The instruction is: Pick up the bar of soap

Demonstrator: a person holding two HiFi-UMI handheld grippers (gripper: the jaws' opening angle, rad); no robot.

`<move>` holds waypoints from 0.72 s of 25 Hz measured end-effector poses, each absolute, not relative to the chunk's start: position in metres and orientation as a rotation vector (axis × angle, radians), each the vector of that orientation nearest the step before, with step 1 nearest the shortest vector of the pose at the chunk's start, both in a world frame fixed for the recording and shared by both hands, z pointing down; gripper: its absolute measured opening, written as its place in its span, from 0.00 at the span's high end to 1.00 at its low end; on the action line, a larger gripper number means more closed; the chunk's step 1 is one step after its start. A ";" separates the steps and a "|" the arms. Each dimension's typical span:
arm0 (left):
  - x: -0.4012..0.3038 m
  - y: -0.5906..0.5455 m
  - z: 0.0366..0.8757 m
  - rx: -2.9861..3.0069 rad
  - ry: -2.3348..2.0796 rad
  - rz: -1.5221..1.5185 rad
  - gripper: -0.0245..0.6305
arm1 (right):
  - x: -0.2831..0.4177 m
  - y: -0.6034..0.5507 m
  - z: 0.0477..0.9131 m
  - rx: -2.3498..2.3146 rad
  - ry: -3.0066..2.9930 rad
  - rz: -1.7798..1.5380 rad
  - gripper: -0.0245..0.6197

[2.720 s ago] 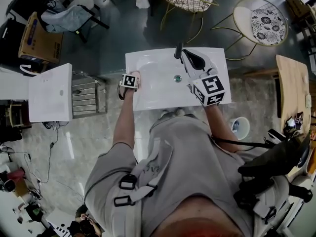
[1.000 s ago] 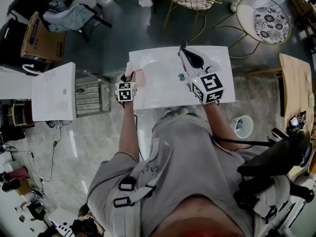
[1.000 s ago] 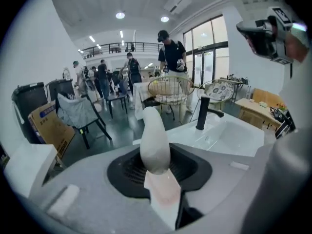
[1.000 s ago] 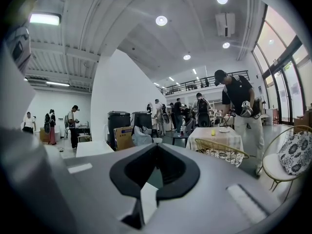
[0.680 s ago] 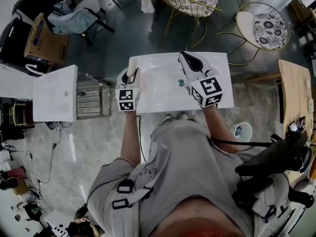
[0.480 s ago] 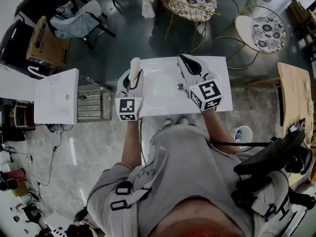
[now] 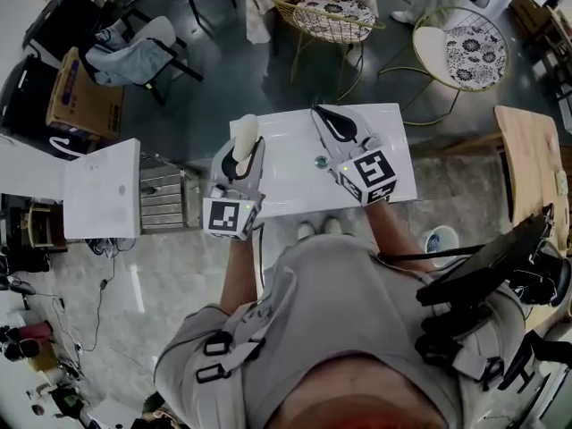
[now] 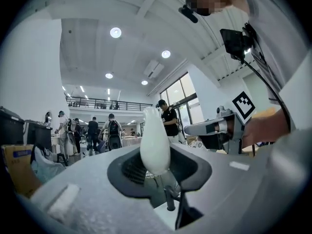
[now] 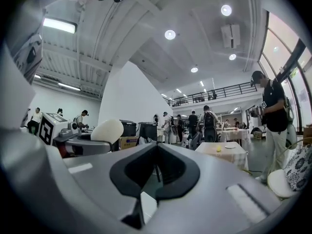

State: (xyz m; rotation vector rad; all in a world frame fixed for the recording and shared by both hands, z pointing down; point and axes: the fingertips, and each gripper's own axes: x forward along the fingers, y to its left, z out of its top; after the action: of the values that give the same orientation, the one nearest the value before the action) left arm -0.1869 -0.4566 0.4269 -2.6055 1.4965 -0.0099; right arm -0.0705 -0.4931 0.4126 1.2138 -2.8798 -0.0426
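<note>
Soap: a pale cream, rounded oval bar of soap [image 8: 155,141] stands on end, clamped in the left gripper [image 7: 243,147]. From above it sits over the left edge of the white rectangular ceramic washbasin [image 7: 286,186].
Left gripper: a grey claw closed on the bar's lower half, with the upper half poking out past the jaw tips.
Right gripper: a grey claw with black tips [image 7: 327,121], jaws drawn together with nothing between them, over the far right part of the basin.
Head view only: the person's grey top and both forearms, the basin's small round metal drain [image 7: 321,161], a second white slab-shaped basin [image 7: 100,189] well apart to the left, and a gold wire chair with a patterned cushion [image 7: 332,12] beyond.
Left gripper view only: the bar's narrow edge, and a bright hall with ceiling lights and a standing person in a dark top [image 8: 169,121].
Right gripper view only: the bar's broad, rounded face, off to the left.
Hidden: neither gripper view takes in the basin. How high the bar sits above the basin cannot be told. The bar itself covers the pads where they press on it.
</note>
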 end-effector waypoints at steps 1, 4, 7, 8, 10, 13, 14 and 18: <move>-0.186 -0.457 0.427 -2.619 1.504 0.002 0.81 | -0.070 -0.493 0.413 1.212 -2.879 -0.041 0.96; -0.187 -0.458 0.430 -2.628 1.523 -0.001 0.81 | -0.071 -0.493 0.414 1.200 -2.875 -0.043 0.96; -0.184 -0.460 0.428 -2.623 1.530 -0.002 0.81 | -0.069 -0.494 0.412 1.190 -2.880 -0.045 0.96; -0.183 -0.460 0.427 -2.622 1.527 -0.001 0.81 | -0.069 -0.495 0.411 1.188 -2.882 -0.047 0.96; -0.183 -0.461 0.426 -2.621 1.525 0.002 0.81 | -0.070 -0.495 0.409 1.187 -2.885 -0.049 0.96; -0.186 -0.462 0.428 -2.620 1.539 0.003 0.81 | -0.075 -0.497 0.410 1.188 -2.880 -0.053 0.96; -0.187 -0.462 0.429 -2.619 1.546 0.001 0.81 | -0.076 -0.497 0.411 1.179 -2.880 -0.052 0.96; -0.186 -0.464 0.432 -2.623 1.546 -0.019 0.81 | -0.078 -0.499 0.409 1.146 -2.905 -0.033 0.96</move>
State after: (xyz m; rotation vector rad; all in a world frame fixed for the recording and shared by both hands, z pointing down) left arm -0.1855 -0.4637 0.4317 -2.6227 1.5460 -0.0188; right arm -0.0779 -0.4989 0.4088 1.1460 -2.9048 -0.0329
